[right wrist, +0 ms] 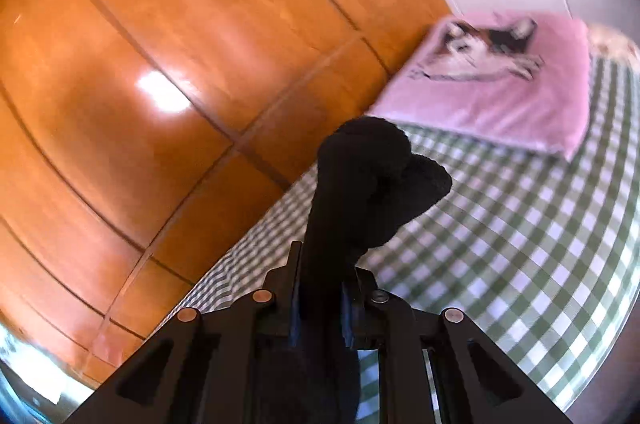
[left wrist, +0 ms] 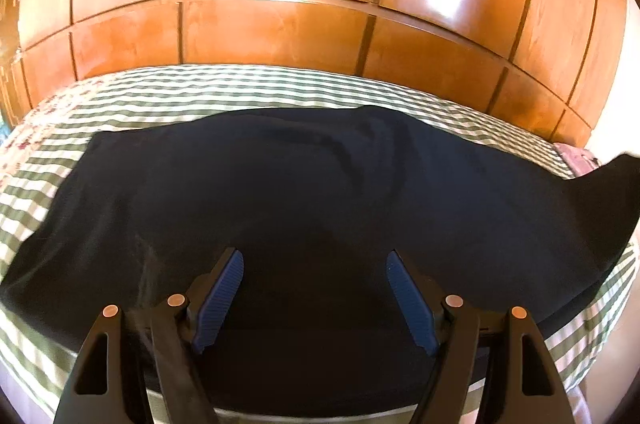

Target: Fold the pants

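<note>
- My left hand-held gripper (left wrist: 315, 298) stands wide open, its blue pads (left wrist: 218, 300) well apart, with nothing pinched between them.
- Under it, the dark pants (left wrist: 304, 192) lie spread flat across the bed (left wrist: 168, 84), reaching from the left side of the view to the right edge.
- At the far right of my left view, one corner of the pants rises off the bed in a dark peak.
- The near edge of the pants runs along the bed's front edge, just beyond my left fingers.
- My right hand-held gripper (right wrist: 320, 288) is clamped tight on the pants (right wrist: 368, 184); the black cloth is squeezed between the fingers and bunches out ahead of them in a rounded lump.
- More of that cloth hangs down behind the fingers, between the gripper's two arms.
- In my right view the bunch of cloth is held up above the bed's checked green-and-white cover (right wrist: 520, 244), clear of it.
- A pink pillow (right wrist: 520, 96) with a printed picture lies on the bed at the far end, well apart from the cloth I hold.
- A glossy wooden wardrobe (left wrist: 280, 24) of panelled doors stands right behind the bed, with bright light glaring off it.
- The right view is tilted, so the bed's edge runs slantwise across it.
</note>
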Demonstrator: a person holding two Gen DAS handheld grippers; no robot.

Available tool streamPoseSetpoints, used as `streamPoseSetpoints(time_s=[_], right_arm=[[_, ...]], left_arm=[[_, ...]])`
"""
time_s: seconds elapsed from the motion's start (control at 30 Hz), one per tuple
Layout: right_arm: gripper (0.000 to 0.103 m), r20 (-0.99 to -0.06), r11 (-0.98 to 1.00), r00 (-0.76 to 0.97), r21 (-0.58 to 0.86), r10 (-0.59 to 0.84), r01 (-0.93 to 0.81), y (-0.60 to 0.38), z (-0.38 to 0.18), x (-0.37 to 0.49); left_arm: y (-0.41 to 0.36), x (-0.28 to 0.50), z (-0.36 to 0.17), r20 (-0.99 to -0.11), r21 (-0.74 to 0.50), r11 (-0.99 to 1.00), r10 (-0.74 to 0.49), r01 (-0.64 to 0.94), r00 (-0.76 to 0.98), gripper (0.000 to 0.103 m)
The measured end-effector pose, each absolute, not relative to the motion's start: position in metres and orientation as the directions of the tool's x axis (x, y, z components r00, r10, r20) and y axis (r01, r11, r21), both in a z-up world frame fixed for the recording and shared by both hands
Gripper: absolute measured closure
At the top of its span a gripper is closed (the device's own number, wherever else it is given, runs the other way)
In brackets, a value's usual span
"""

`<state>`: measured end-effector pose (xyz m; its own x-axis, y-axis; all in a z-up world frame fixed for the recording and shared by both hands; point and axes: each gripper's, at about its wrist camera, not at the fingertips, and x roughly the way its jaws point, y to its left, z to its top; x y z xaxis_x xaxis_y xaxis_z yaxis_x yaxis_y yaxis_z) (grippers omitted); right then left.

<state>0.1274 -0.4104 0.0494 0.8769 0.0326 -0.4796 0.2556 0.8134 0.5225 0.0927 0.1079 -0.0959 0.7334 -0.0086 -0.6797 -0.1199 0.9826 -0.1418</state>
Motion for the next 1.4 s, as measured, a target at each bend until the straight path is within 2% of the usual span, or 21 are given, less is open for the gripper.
streamPoseSetpoints(time_s=[0.17, 0.27, 0.5, 0.87, 1.07, 1.27, 1.4], right_arm=[[0.087, -0.452, 0.881, 0.89, 0.441, 0.052, 0.173, -0.359, 0.077, 0.131], [0.087, -0.446, 0.917, 0.893, 0.378, 0.062, 0.125, -0.326, 0.087, 0.135], [0.087, -0.442, 0.958, 0.883, 0.285, 0.157, -0.028, -0.246, 0.09, 0.142], [0.087, -0.564, 0.939, 0.751, 0.223, 0.344, -0.262, -0.136, 0.026, 0.146], [0.087, -0.639, 0.929, 0.676, 0.205, 0.366, -0.309, -0.105, -0.016, 0.149], [0.087, -0.671, 0.916, 0.631, 0.212, 0.389, -0.34, -0.095, -0.039, 0.147], [0.082, -0.705, 0.911, 0.588, 0.219, 0.396, -0.351, -0.088, -0.058, 0.145]], left_arm=[[0.125, 0.079, -0.101, -0.664, -0.206, 0.968, -0.03, -0.144, 0.748, 0.028], [0.127, 0.082, -0.1, -0.671, -0.203, 0.969, -0.034, -0.14, 0.741, 0.028], [0.134, 0.086, -0.102, -0.68, -0.275, 0.946, -0.064, -0.173, 0.73, 0.028], [0.135, 0.087, -0.101, -0.685, -0.302, 0.936, -0.081, -0.182, 0.724, 0.028], [0.136, 0.087, -0.1, -0.682, -0.324, 0.929, -0.099, -0.177, 0.725, 0.028], [0.135, 0.087, -0.099, -0.676, -0.346, 0.922, -0.115, -0.175, 0.728, 0.028], [0.132, 0.088, -0.097, -0.662, -0.378, 0.913, -0.15, -0.154, 0.735, 0.028]])
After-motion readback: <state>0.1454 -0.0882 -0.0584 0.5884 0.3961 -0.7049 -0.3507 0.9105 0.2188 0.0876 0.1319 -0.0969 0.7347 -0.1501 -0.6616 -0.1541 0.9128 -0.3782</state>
